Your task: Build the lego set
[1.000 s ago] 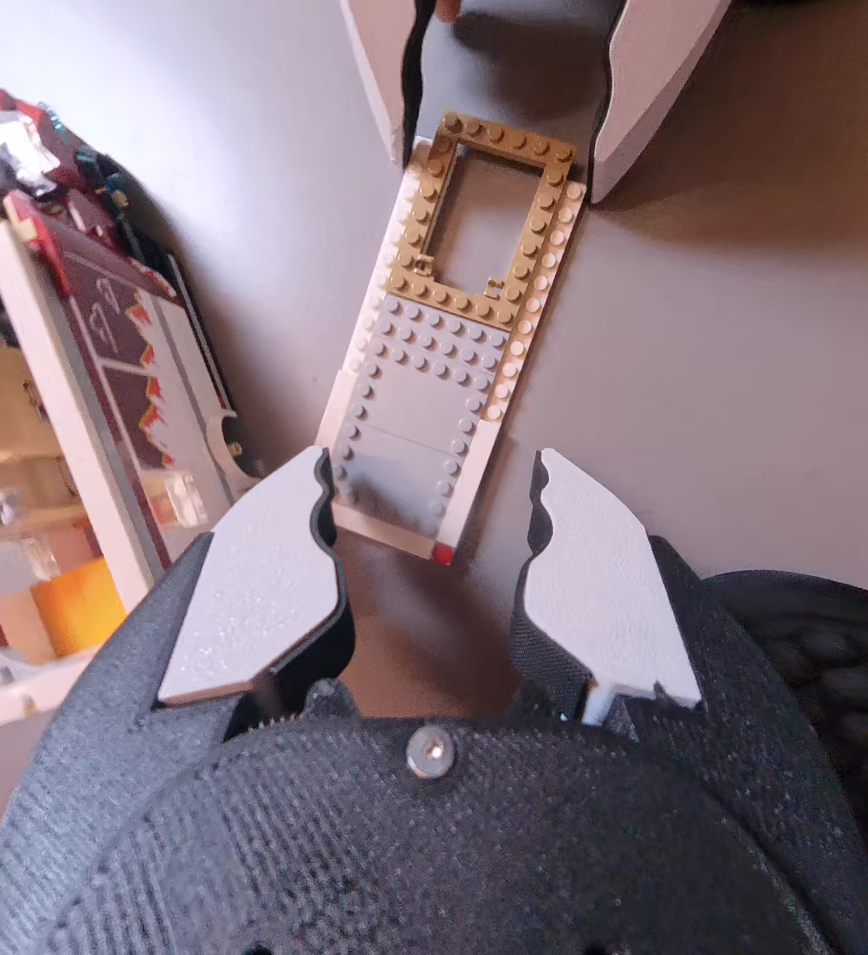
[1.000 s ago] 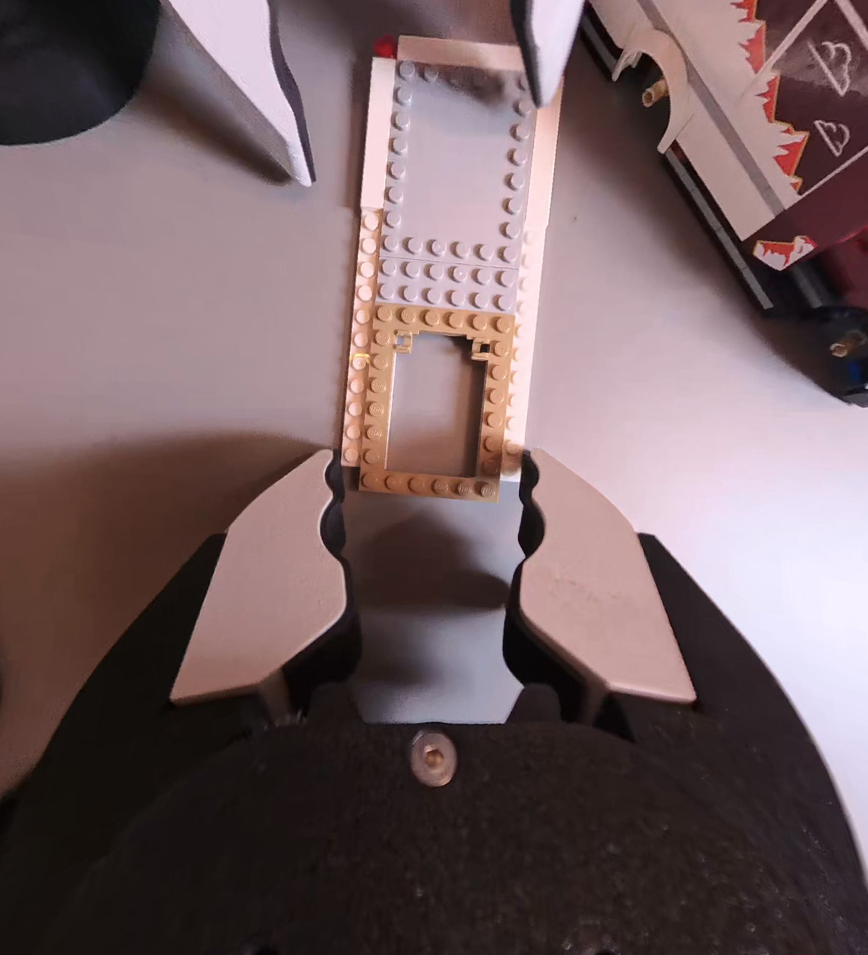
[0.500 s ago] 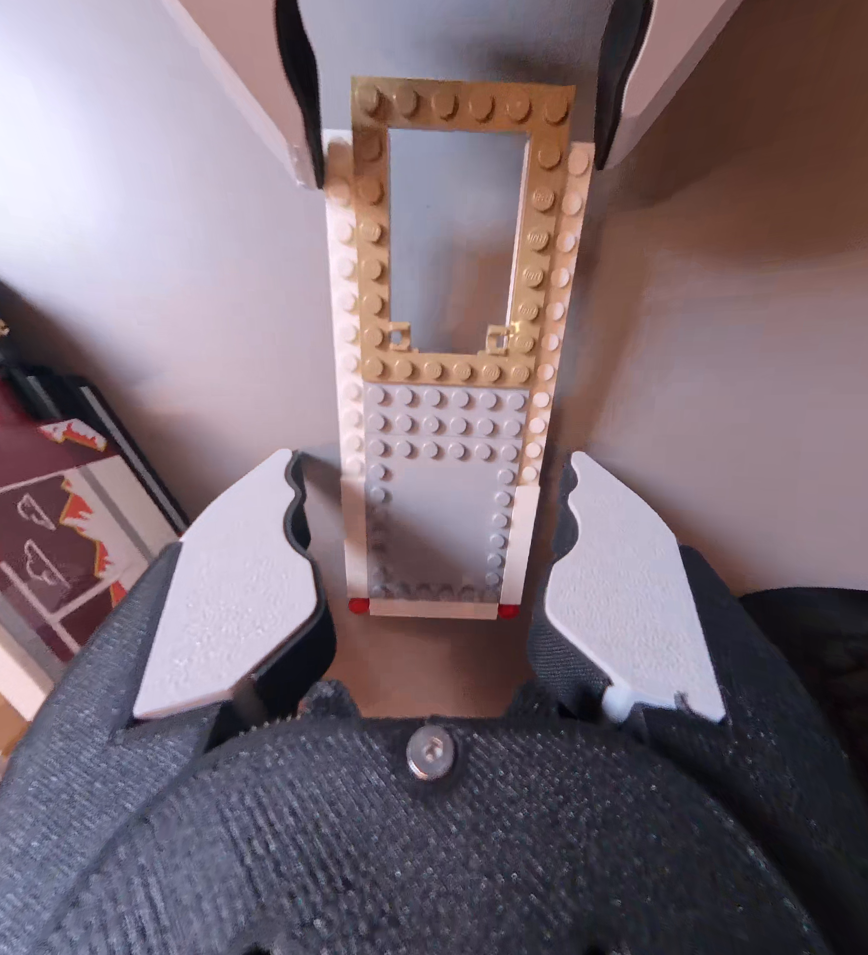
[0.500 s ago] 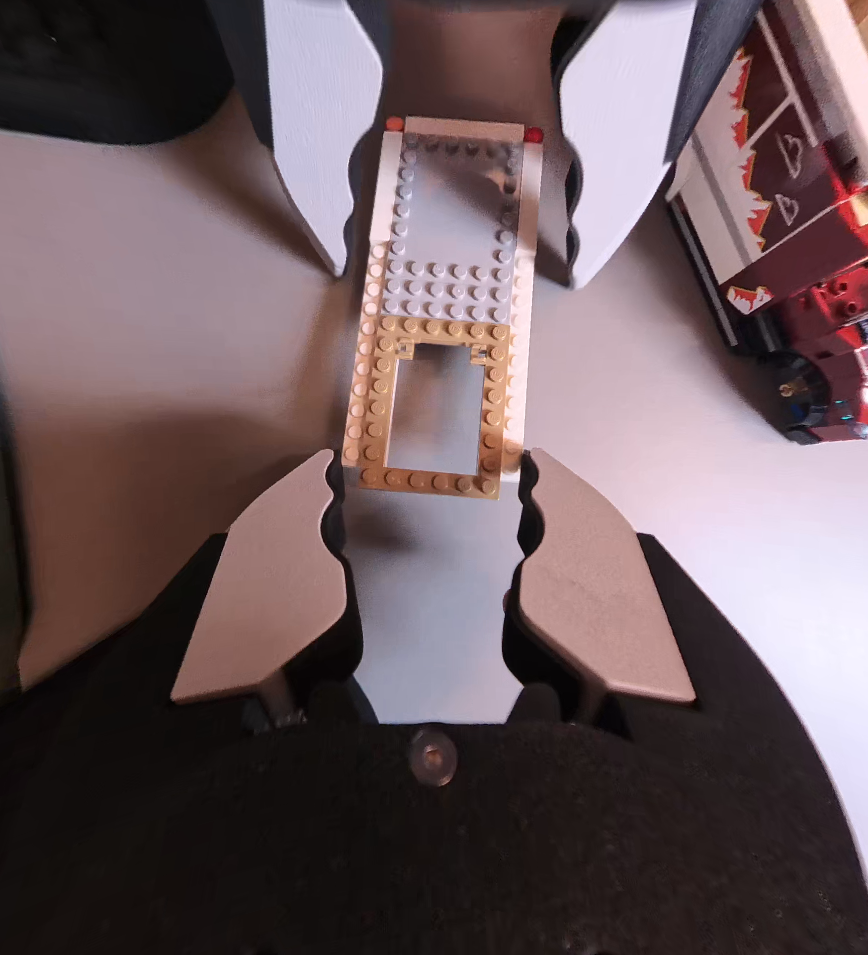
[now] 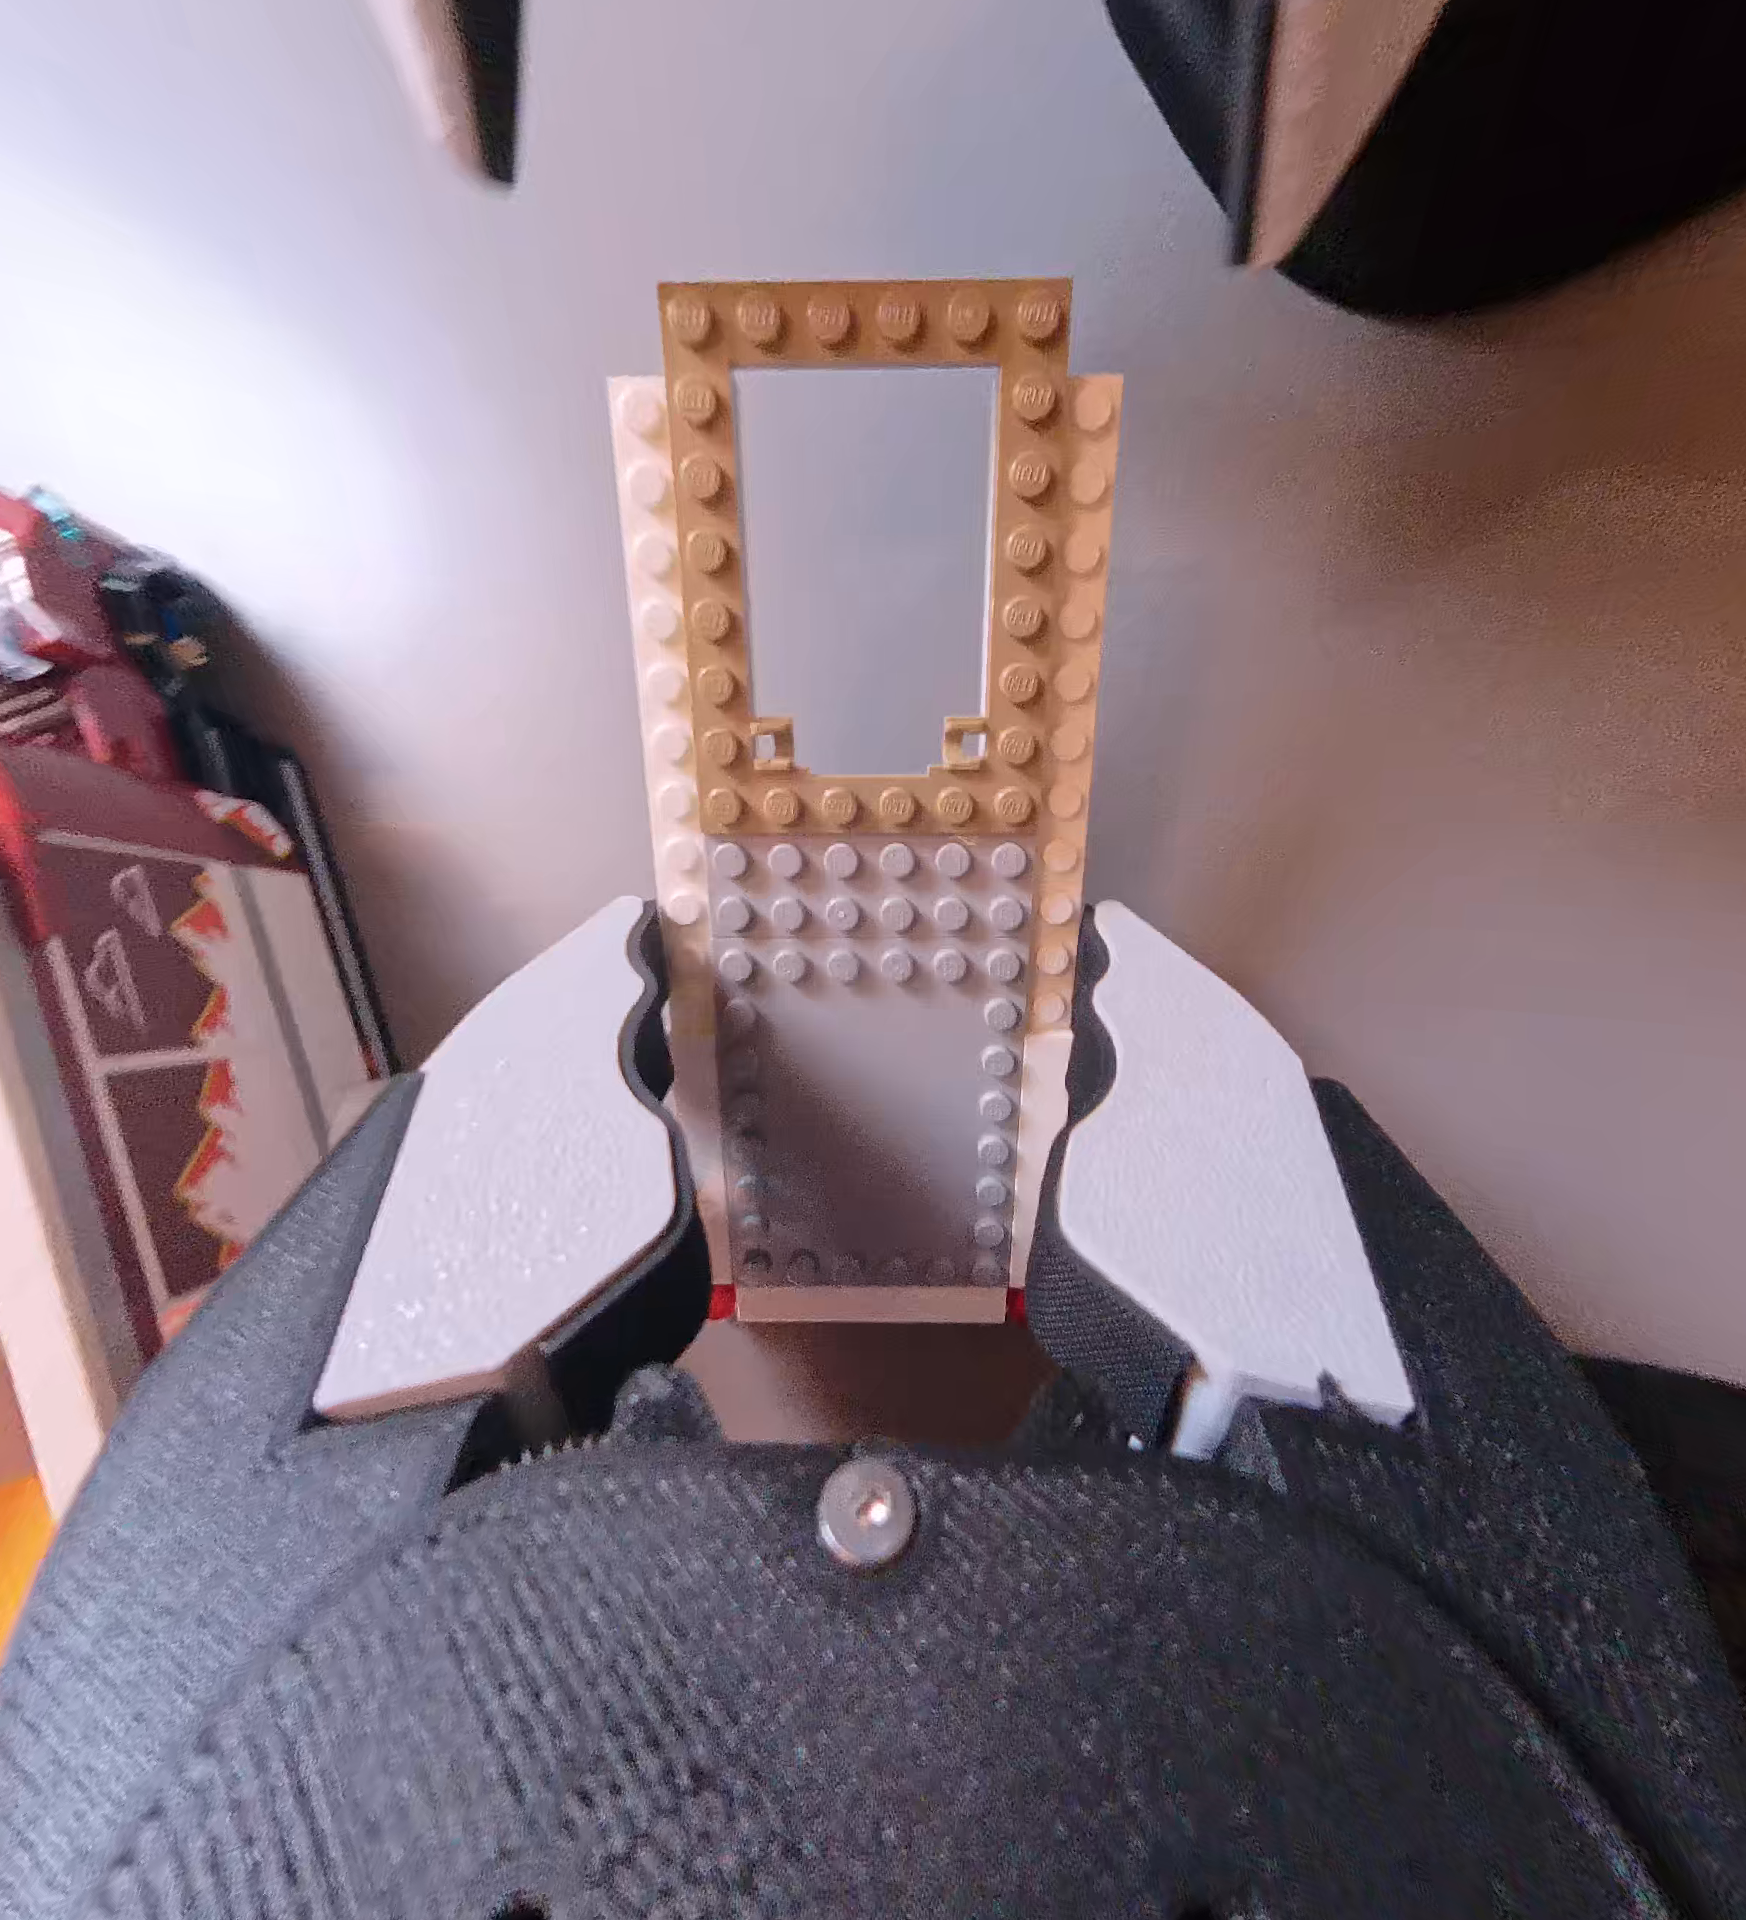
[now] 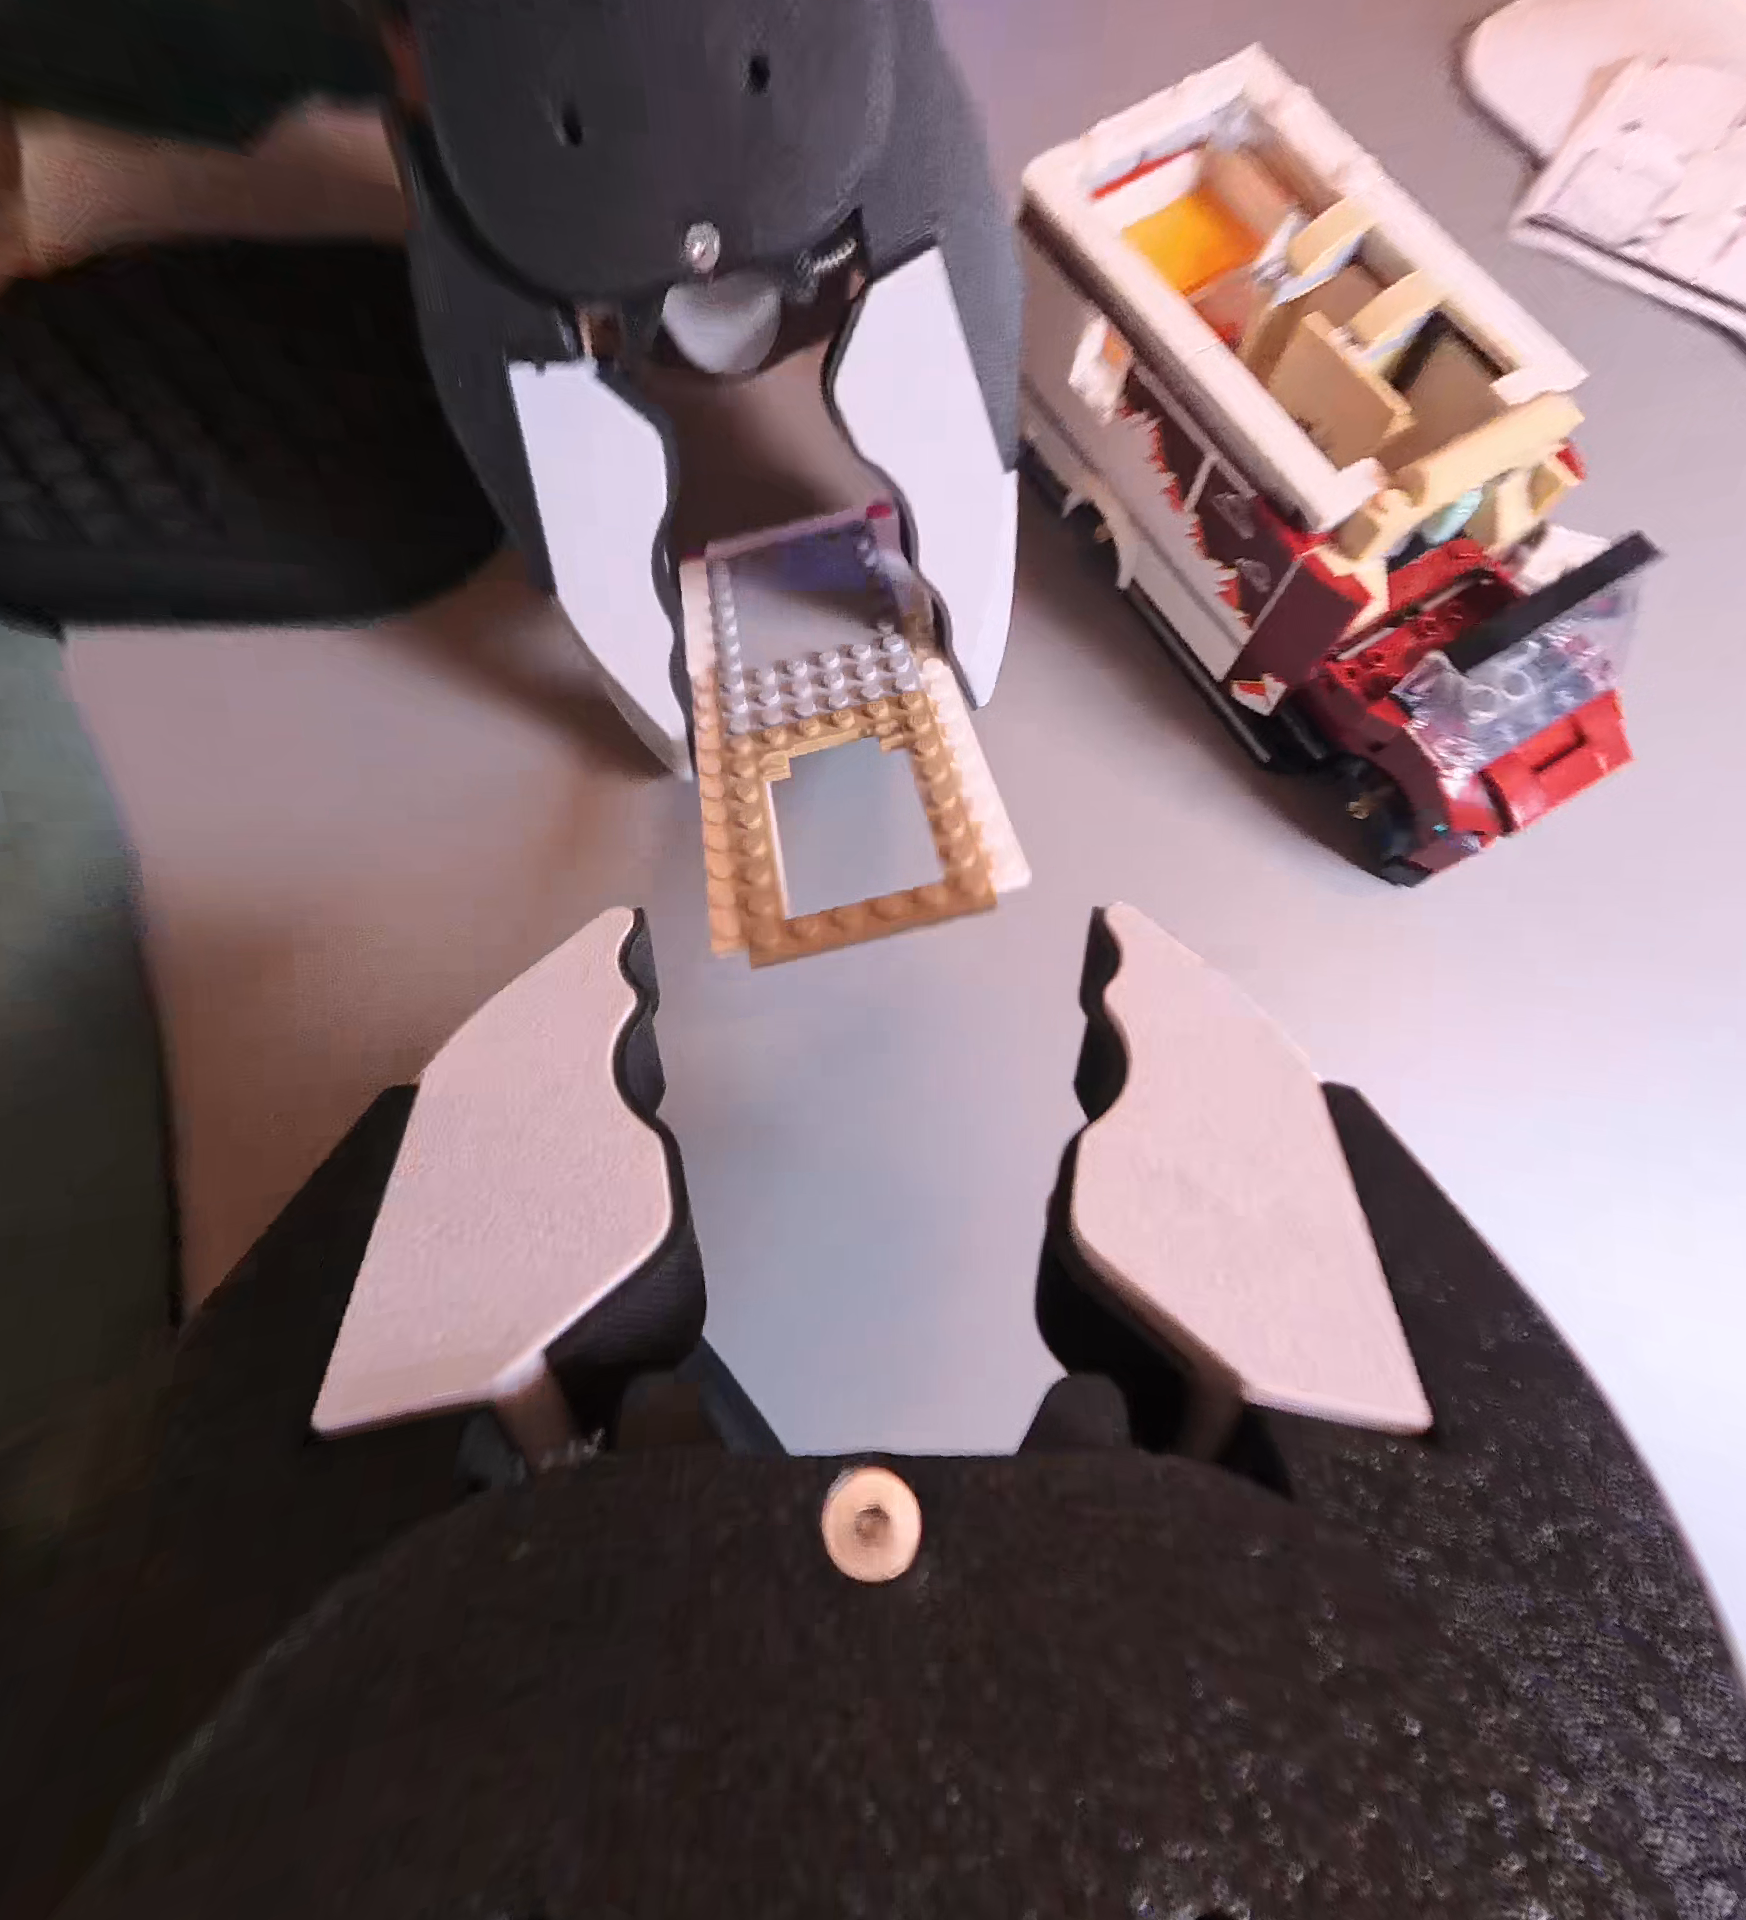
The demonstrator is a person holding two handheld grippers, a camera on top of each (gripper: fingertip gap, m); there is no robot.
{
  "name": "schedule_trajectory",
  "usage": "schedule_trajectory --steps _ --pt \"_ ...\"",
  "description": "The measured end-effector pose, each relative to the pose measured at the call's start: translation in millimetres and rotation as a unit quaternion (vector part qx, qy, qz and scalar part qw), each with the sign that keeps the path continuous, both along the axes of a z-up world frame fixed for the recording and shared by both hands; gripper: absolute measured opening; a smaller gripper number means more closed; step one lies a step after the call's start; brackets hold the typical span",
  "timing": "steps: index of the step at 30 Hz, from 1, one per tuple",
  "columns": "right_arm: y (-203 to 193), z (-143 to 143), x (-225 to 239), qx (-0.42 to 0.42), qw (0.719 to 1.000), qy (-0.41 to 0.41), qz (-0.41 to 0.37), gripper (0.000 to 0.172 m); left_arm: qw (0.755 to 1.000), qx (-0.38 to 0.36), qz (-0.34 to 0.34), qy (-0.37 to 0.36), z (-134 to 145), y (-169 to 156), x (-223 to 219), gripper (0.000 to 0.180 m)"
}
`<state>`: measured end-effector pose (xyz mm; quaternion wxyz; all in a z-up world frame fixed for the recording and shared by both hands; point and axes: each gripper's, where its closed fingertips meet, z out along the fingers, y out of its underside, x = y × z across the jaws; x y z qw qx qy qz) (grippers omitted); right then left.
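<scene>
One long studded brick plate (image 5: 864,935) of tan, grey and white pieces is clamped at its grey end in the left gripper's (image 5: 869,997) jaws. The right gripper (image 6: 869,997) hovers nearby, jaws wide and bare. One red-and-white toy brick van (image 6: 1316,499) stands beside them on the grey table (image 6: 1368,1039).

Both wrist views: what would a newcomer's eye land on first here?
First, the long flat brick-built plate assembly, with a tan open frame at one end and grey studded plates edged in white at the other, clamped at its grey end between the left gripper's white fingers. The right gripper stands open just short of the tan end, touching nothing. Beside them on the grey table sits a dark red and cream brick-built van, roofless.
</scene>
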<state>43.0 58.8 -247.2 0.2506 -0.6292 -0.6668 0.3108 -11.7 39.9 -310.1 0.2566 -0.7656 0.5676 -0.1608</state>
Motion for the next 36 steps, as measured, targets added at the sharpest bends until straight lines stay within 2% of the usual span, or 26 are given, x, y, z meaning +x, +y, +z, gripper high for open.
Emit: schedule_trajectory --steps 2,4,9,14,15,20,23,26,31,36 --pt "-1 6 2 -0.049 0.996 0.044 -0.053 0.077 0.999 0.005 0.04 -0.03 6 6 -1 0.076" --pt "-6 5 -1 -0.121 0.981 0.095 -0.119 0.075 0.995 0.003 0.078 -0.054 10 9 -2 0.076" --pt "-18 0 -19 -0.25 0.913 0.194 -0.257 0.059 0.987 0.002 0.148 -0.064 16 17 0 0.076" --pt "-11 9 -38 -0.321 0.849 0.258 -0.33 0.043 0.985 0.015 0.173 -0.022 21 20 2 0.076" --pt "-12 8 -41 -0.331 0.843 0.259 -0.334 0.041 0.984 0.02 0.177 -0.017 23 20 1 0.076" --pt "-8 7 -51 -0.333 0.835 0.264 -0.35 0.029 0.981 0.037 0.191 -0.014 34 20 -2 0.076" --pt "-8 6 -56 -0.331 0.836 0.265 -0.349 0.012 0.98 0.041 0.193 -0.019 39 18 -4 0.076" --pt "-9 11 -60 -0.336 0.836 0.281 -0.331 0.01 0.978 0.049 0.201 -0.023 43 19 -7 0.076" --pt "-11 19 -61 -0.319 0.856 0.287 -0.289 0.01 0.976 0.065 0.205 -0.036 51 19 -8 0.075" --pt "-16 33 -53 -0.338 0.864 0.288 -0.237 0.009 0.977 0.071 0.17 -0.105 77 9 -3 0.07"
